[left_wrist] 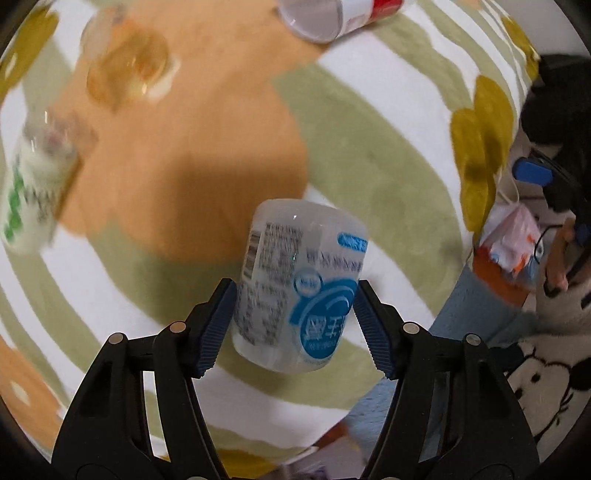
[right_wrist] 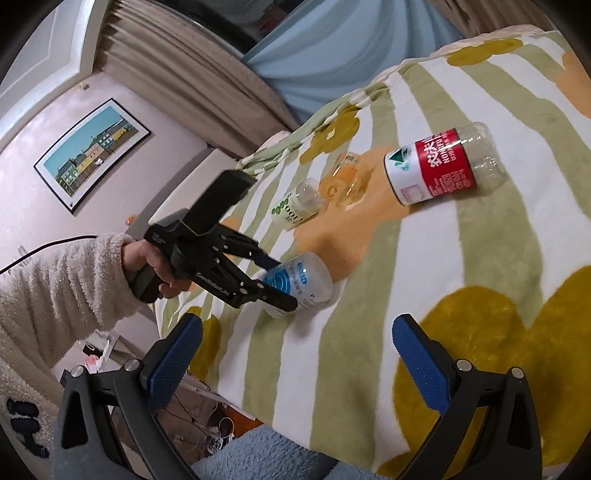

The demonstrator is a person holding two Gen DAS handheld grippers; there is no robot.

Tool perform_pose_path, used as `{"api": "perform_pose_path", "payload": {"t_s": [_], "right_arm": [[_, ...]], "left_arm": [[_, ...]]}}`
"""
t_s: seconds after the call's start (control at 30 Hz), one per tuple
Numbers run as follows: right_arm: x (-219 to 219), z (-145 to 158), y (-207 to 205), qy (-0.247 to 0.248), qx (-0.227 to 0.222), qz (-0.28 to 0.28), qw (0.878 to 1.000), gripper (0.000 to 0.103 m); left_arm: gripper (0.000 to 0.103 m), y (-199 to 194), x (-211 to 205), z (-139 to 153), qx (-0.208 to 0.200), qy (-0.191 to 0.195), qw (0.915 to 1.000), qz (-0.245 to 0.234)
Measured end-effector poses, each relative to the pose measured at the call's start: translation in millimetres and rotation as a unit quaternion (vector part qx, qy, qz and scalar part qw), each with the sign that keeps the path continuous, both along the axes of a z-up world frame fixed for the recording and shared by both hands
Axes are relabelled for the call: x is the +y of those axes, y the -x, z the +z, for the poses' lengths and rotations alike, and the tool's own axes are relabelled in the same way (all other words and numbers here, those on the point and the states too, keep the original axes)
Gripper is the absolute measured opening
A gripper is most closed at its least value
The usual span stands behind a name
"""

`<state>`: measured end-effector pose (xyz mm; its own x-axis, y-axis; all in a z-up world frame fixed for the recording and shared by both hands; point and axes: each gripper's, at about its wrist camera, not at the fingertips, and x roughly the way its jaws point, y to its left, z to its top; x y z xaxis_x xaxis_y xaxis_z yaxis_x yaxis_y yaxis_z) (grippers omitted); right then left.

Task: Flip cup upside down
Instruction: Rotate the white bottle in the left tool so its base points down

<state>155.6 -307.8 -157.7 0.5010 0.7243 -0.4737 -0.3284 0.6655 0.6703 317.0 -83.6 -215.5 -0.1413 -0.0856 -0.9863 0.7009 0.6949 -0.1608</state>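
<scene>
Through the left wrist camera we saw our left tool [left_wrist: 295,325] clamped on the blue-labelled translucent cup [left_wrist: 299,284], a pad pressed to each side, the cup tilted above the striped blanket [left_wrist: 388,155]. At eleven o'clock lay an amber glass [left_wrist: 129,70], at nine a green-labelled cup [left_wrist: 33,184], at twelve a red-labelled cut bottle [left_wrist: 332,14].

Through the right wrist camera our right tool [right_wrist: 295,365] stood spread wide, holding nothing. At ten o'clock the left tool [right_wrist: 277,282] gripped the cup [right_wrist: 303,284] close to the blanket [right_wrist: 424,295]; whether they touched we could not tell. The red-labelled bottle [right_wrist: 436,170] lay at one o'clock.
</scene>
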Motion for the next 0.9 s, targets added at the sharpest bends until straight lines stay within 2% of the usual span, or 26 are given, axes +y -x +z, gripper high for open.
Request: {"api": "perform_pose_path", "payload": {"t_s": [0.1,0.17,0.2,0.3,0.33,0.4,0.47,0.63,0.8,0.9], "right_arm": [[0.4,0.8,2.1,-0.001,-0.002,0.003,1.0,0.103],[-0.6,2.1,2.5,0.0,-0.004,0.004,1.0,0.103],[-1.0,3.0,2.9,0.001,-0.005,0.004,1.0,0.103],[-2.4,4.9,3.9,0.001,-0.008,0.003,1.0,0.103],[-2.5,5.5,3.7,0.001,-0.009,0.003,1.0,0.103],[-2.2,5.3,3.9,0.0,-0.01,0.002,1.0,0.103],[-1.6,5.3,6.0,0.001,-0.01,0.002,1.0,0.103],[2.5,8.8,12.7,0.073,-0.027,-0.03,0.997,0.103],[1.1,3.9,10.8,0.077,-0.029,-0.037,0.996,0.103],[-0.2,-0.3,8.5,0.072,-0.025,-0.038,0.996,0.103]], "left_arm": [[0.063,12.0,1.8,5.0,-0.013,-0.008,0.9998,-0.014],[0.067,15.3,-1.1,5.8,-0.005,-0.027,0.9993,-0.023],[0.071,15.0,-4.2,8.3,-0.006,-0.044,0.9985,-0.03],[0.097,7.6,-16.9,23.1,-0.03,-0.079,0.9945,-0.062],[0.1,5.6,-24.3,28.1,-0.044,-0.088,0.9926,-0.071],[0.1,-5.2,-36.6,35.4,-0.057,-0.092,0.9906,-0.083],[0.1,-11.3,-51.1,33.4,-0.041,-0.099,0.9909,-0.082],[0.1,-17.5,-66.4,3.2,-0.009,-0.152,0.9846,-0.086],[0.098,-22.0,-76.2,-8.7,0.007,-0.13,0.9886,-0.075],[0.092,-24.6,-81.6,-13.7,0.013,-0.121,0.9898,-0.075]]}}
